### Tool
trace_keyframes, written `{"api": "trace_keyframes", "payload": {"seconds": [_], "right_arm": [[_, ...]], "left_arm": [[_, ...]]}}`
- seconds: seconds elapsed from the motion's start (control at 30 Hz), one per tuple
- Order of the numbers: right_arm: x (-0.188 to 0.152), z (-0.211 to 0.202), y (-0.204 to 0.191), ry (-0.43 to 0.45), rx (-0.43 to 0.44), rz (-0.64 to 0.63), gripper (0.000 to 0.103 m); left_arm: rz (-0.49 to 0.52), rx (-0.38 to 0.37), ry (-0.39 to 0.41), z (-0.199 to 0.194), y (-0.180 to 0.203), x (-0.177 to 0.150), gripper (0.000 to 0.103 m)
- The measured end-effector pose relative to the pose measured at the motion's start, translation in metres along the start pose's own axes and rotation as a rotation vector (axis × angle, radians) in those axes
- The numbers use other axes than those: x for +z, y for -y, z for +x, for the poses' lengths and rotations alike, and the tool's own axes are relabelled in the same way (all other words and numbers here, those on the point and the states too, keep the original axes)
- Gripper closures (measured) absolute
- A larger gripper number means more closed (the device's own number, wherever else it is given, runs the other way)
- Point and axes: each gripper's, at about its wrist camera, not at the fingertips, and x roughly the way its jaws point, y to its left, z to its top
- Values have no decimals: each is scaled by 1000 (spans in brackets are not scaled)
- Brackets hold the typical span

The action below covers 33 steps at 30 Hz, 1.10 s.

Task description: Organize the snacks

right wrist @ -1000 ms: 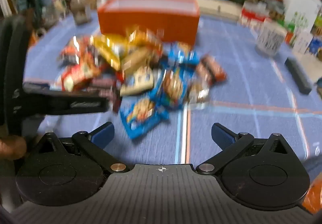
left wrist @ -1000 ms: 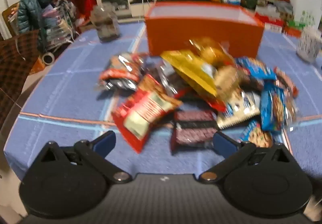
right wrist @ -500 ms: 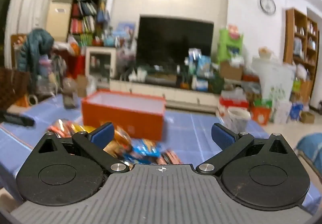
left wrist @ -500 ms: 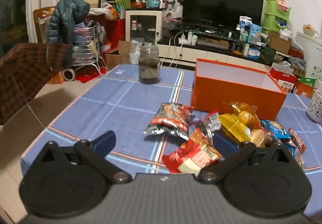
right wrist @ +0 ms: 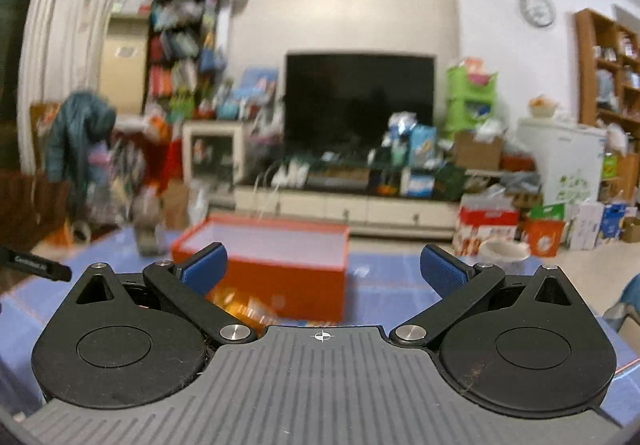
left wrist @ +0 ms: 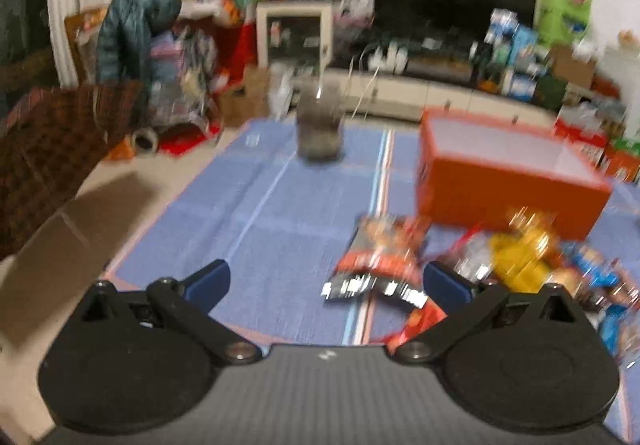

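Both of your grippers hung spread and empty above the table, snacks waiting beside the box.

Your left gripper [left wrist: 326,283] was released over the blue cloth [left wrist: 256,221], nothing between its pads; your right gripper [right wrist: 323,269] was likewise spread wide and bare. The snack pile [left wrist: 516,265] lay just in front of the orange box [left wrist: 508,181], with a red-and-silver bag [left wrist: 376,265] at the box's near left corner. A jar [left wrist: 320,125] stood left of the box, apart from it.
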Motion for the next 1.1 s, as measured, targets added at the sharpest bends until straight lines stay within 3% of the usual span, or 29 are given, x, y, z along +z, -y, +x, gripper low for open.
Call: {"api": "trace_keyframes", "payload": {"seconds": [0.1,0.2,0.43,0.6,0.7,0.8,0.9,1.0,1.1], "right_arm": [[-10,15,-19,-15,31,-31,6],[-27,19,-40,-5,59,1,6],[-54,52,-57,-150,151,97,6],[-56,49,-66,-127,151,55,6],[-56,49,-69,-150,137,58,6],[-53,51,-62,-176,97,90,6],[-48,50,-59,-191,95,116,6],[-52,48,-69,-206,121,85,6],[-60,46,-83,-237,184,54,6]], "left_arm": [[3,7,-73,17,1,-8,1],[25,10,-65,19,10,-17,1],[40,22,-93,35,30,-15,1],[43,11,-115,40,38,-13,1],[-10,-15,-105,37,27,-11,1],[-118,-34,-40,29,2,-7,1],[-172,3,7,24,-20,-3,1],[-192,62,-16,30,-32,-2,1],[-237,49,-80,39,-38,-5,1]]}}
